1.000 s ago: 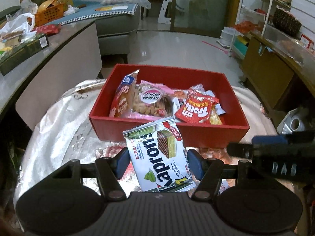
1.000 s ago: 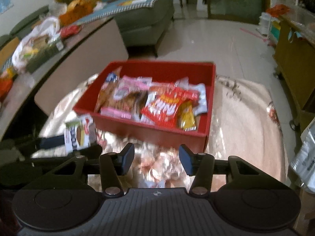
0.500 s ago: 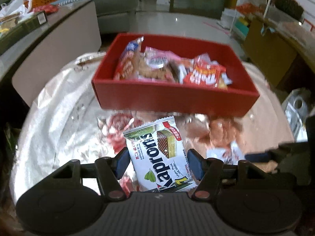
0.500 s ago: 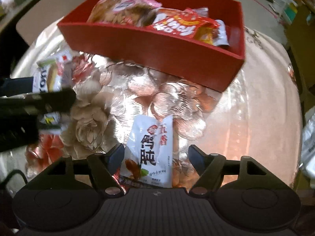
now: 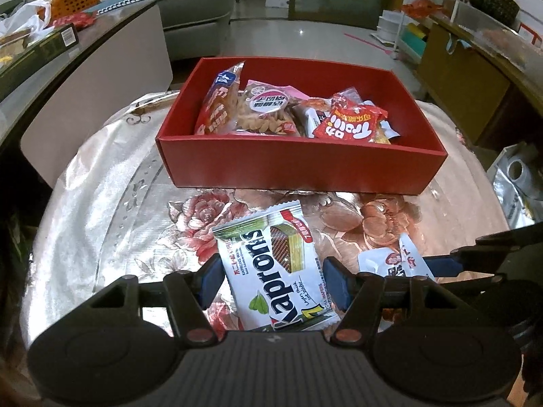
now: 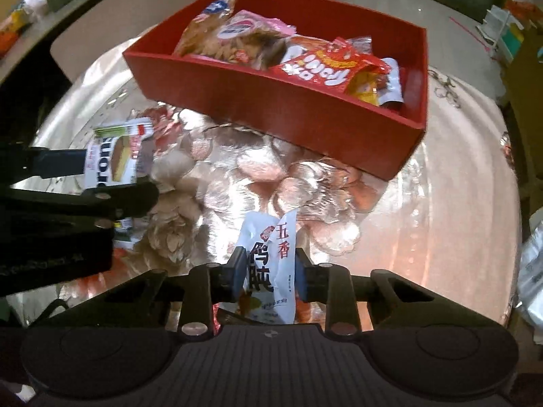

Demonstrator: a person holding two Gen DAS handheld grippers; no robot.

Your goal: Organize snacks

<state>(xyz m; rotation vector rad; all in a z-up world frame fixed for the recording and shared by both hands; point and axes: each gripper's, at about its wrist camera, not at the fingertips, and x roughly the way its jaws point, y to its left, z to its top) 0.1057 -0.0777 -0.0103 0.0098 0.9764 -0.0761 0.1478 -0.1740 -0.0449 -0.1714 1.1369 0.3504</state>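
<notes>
- My right gripper: jaws have just been closing and now clamp a white sachet with red and black Chinese characters; both blue pads press its sides, and the packet buckles between them.
- My left gripper: clamped on a green-and-white Kaprons wafer packet, pads tight against both long edges, packet tilted with its top toward 12 o'clock.
- Red box stands at 12 o'clock from the left gripper, on the table, apart from both held packets.
- Box contents: a red snack bag at the right, a pink-labelled bag of twisted biscuits in the middle, a blue-and-orange packet leaning on the left wall. Smaller wrappers behind the red bag; cannot tell what they are.
- Floral tablecloth, shiny, covers the round table under everything.
- In the left wrist view, the white sachet and the right gripper's arm sit at 3 o'clock of the wafer packet, near but apart.
- In the right wrist view, the left gripper with its wafer packet lies at 9 o'clock.
- Whether either packet touches the cloth: cannot tell.
</notes>
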